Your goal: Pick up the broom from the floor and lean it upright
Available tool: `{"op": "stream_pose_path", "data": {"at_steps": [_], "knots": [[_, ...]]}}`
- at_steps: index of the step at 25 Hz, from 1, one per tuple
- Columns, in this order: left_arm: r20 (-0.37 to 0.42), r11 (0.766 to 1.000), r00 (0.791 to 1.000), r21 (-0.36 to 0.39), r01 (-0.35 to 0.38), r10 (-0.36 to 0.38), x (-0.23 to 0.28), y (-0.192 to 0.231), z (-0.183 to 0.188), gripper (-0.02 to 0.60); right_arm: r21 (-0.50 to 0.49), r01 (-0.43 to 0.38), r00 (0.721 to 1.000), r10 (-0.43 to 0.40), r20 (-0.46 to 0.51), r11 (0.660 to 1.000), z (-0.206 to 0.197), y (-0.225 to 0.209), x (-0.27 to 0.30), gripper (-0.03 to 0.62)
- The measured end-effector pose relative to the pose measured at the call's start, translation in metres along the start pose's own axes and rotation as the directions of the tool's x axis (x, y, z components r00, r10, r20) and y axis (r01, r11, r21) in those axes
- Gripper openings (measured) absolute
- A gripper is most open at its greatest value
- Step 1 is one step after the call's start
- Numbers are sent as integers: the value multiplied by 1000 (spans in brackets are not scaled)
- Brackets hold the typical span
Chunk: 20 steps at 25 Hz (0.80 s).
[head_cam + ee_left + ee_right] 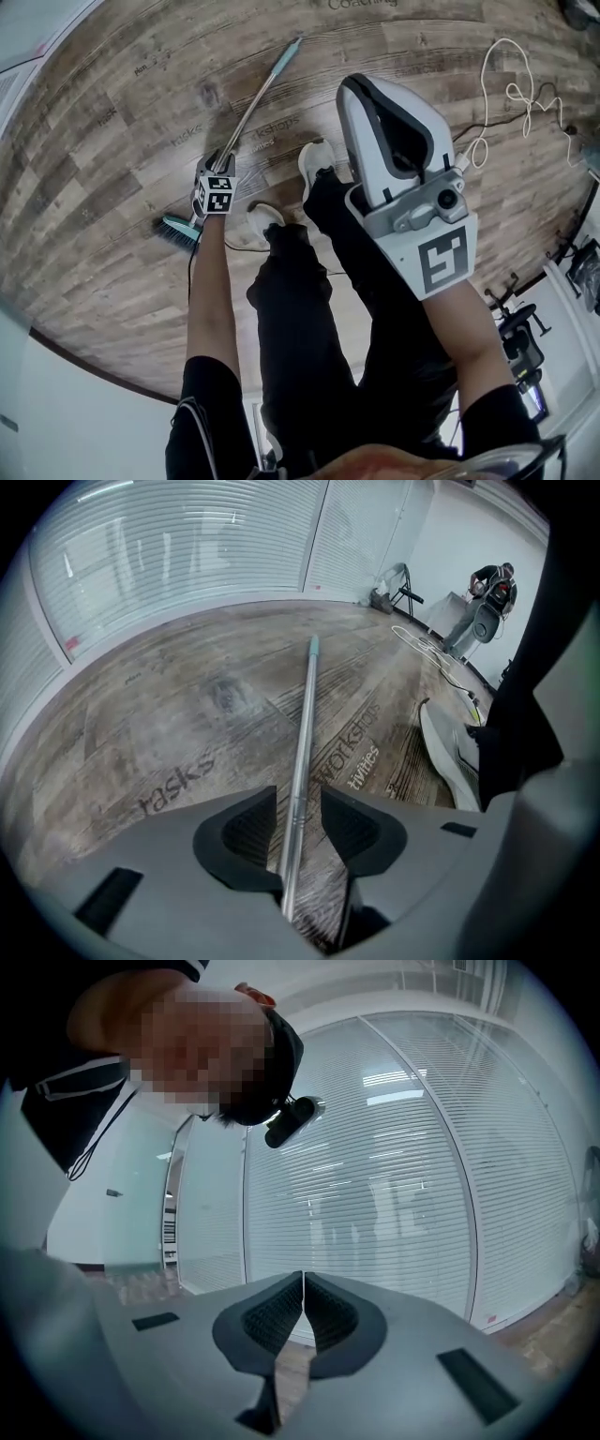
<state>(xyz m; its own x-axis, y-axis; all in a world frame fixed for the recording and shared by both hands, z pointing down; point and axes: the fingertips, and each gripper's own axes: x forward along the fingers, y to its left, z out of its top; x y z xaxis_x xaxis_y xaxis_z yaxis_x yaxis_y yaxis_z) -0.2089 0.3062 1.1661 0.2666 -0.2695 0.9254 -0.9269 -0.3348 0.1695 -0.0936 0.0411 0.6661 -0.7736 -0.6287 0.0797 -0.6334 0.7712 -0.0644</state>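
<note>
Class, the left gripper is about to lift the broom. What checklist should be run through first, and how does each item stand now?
1. Broom handle lies between the left gripper's jaws: ok.
2. Jaws closed on the handle: not ok; a gap shows on each side.
3. Grip point: near the brush head, so the long end may swing; probably not ok.
4. Right gripper free to steady the handle: ok; it is shut, empty and raised.
5. Shoe clear of the handle: ok.
6. Place to lean it: cannot tell.
</note>
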Motion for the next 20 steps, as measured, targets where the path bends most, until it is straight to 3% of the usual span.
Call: {"op": "stream_pose_path", "data": {"at_steps": [4, 10, 13, 20], "knots": [[-59, 997, 998, 72, 27, -23, 19, -4, -7, 147, 3, -15, 1000, 15, 2, 1000, -2, -6, 9, 18], [-174, 989, 984, 147, -12, 38, 32, 2, -20, 127, 10, 3, 1000, -3, 8, 1000, -2, -21, 14, 18], [-179, 991, 984, 134, 2, 22, 30, 3, -20, 92, 14, 14, 1000, -14, 12, 1000, -2, -29, 16, 18], [-129, 996, 992, 90, 20, -8, -13, 11, 2, 89, 48, 39, 999, -39, -1, 998, -4, -26, 10, 18]]}}
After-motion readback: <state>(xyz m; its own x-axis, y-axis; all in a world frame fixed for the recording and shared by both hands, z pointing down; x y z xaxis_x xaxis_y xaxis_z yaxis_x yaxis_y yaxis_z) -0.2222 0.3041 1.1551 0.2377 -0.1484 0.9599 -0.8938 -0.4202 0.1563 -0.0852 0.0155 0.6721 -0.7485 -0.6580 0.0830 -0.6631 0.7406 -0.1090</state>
